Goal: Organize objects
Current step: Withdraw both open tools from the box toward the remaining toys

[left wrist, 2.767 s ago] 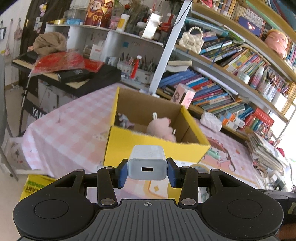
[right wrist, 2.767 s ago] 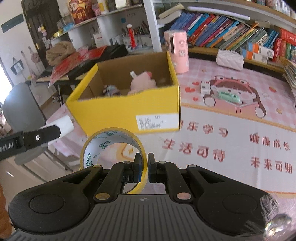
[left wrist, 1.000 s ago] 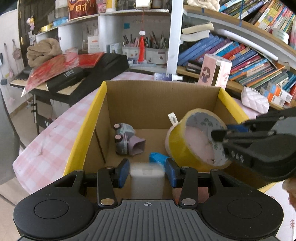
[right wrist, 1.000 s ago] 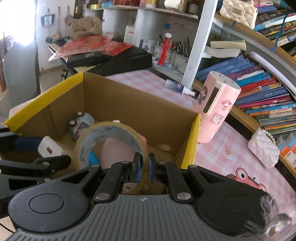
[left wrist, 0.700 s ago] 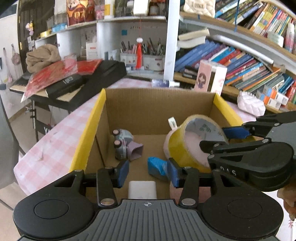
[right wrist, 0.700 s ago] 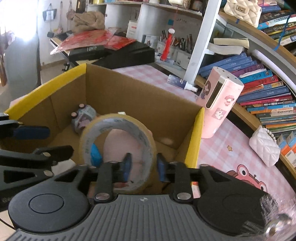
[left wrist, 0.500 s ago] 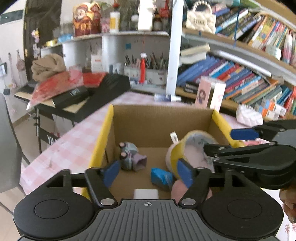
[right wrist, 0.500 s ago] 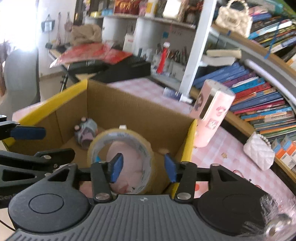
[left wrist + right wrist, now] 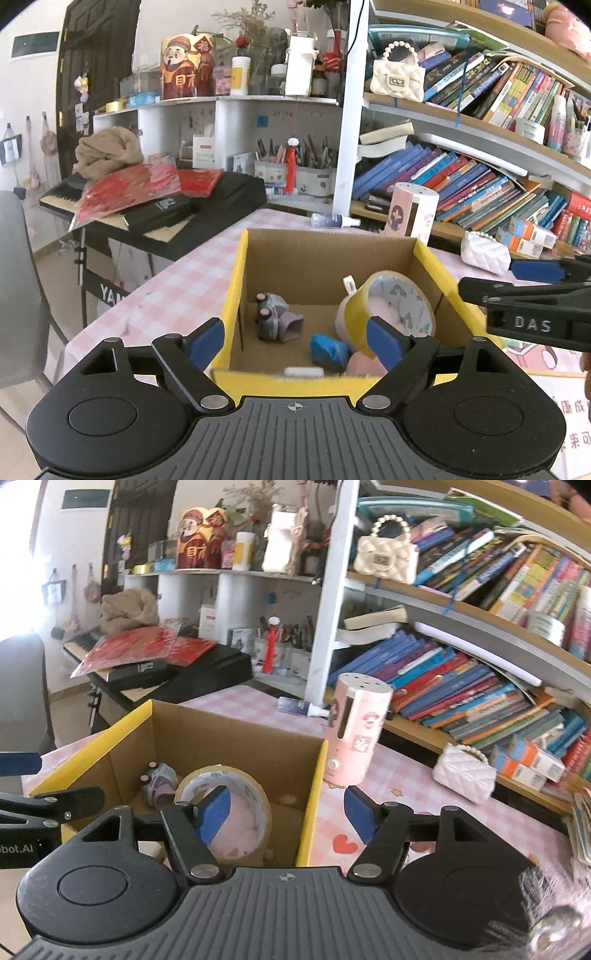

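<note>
A yellow cardboard box (image 9: 236, 280) stands on the pink checked table. Inside it lie a tape roll (image 9: 391, 314) leaning on a pink plush (image 9: 364, 363), a white charger (image 9: 303, 370) by the near wall, a blue item (image 9: 328, 350) and a grey-purple toy car (image 9: 275, 321). My left gripper (image 9: 294, 339) hovers over the box's near edge, jaws opening, nothing between them. My right gripper (image 9: 287, 816) is above the box's right wall (image 9: 314, 794), jaws opening and empty, with the tape roll (image 9: 255, 794) loose below. Each gripper shows in the other's view, the right gripper (image 9: 509, 278) and the left gripper (image 9: 40, 781).
A pink cylinder (image 9: 354, 738) and a white quilted purse (image 9: 463, 771) stand on the table right of the box. A small spray bottle (image 9: 299, 707) lies behind it. Bookshelves (image 9: 461, 686) fill the back right. A keyboard (image 9: 207, 199) with red packets and a grey chair (image 9: 18, 288) are at the left.
The left gripper let go of the charger and the right let go of the tape roll; both now lie in the box. Both grippers drew back and up with their jaws spreading.
</note>
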`<move>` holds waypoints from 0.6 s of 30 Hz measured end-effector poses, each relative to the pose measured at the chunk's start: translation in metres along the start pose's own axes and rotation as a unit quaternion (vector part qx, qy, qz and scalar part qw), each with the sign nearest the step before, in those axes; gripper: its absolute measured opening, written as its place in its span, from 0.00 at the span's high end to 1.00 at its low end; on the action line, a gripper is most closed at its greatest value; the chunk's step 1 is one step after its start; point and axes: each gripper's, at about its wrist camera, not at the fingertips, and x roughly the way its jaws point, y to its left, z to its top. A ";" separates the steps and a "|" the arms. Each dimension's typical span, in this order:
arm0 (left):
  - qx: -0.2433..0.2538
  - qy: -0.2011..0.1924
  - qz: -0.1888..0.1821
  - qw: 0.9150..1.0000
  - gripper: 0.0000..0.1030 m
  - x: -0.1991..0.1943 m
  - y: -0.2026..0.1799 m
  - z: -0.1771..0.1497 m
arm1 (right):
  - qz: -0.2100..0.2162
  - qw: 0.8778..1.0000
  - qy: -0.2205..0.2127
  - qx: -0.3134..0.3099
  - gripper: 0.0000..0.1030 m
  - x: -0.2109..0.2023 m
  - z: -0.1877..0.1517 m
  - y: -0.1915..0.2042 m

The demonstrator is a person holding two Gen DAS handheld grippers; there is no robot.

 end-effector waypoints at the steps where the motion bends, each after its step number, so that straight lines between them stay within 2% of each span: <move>1: -0.001 0.001 -0.001 1.000 0.15 -0.003 0.001 -0.002 | -0.003 1.000 -0.001 0.002 0.34 -0.005 -0.003 0.001; 10: 0.001 0.022 0.001 1.000 0.09 -0.027 0.012 -0.026 | -0.025 0.999 0.022 0.008 0.24 -0.040 -0.034 0.021; 18: -0.001 0.048 0.013 0.999 0.09 -0.045 0.021 -0.046 | -0.029 0.998 0.055 0.002 0.21 -0.058 -0.059 0.045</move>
